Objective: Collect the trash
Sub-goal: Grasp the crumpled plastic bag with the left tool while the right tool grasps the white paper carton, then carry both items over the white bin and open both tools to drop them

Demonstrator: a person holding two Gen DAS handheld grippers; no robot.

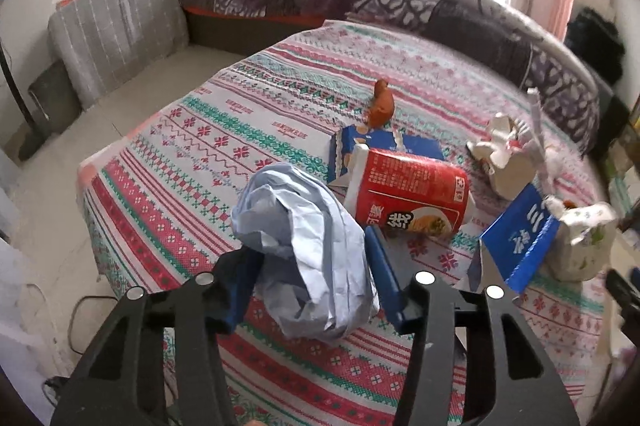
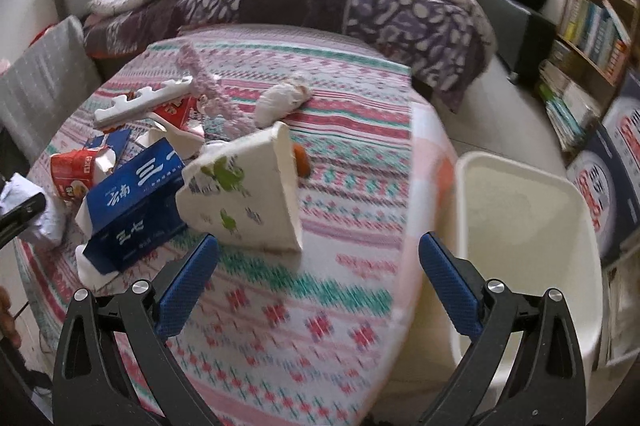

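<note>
On the near left of the patterned tablecloth [image 1: 224,129], the left gripper [image 1: 308,274] is clenched around a crumpled ball of pale blue paper [image 1: 308,250], its blue ribbed pads pressing the wad from both sides. The right gripper [image 2: 316,282] stands released, jaws wide and empty, above bare cloth between a flattened white carton [image 2: 244,193] and the white plastic bin [image 2: 520,234] at the table's right edge.

The risk, as I judge it, lies in the paper: it is light, springy and loosely folded, so it could slip from the pads or unfold on the way across to the bin. A sweep over the pile might also knock the red instant-noodle cup [image 1: 412,193], which lies on its side, rounded and free to roll, or the blue cardboard box [image 1: 520,234] propped at a tilt just beside it.

Most of the remaining litter is thin card and paper, creased and torn. The cloth looks soft and woven, and may drag or bunch under a low pass.
</note>
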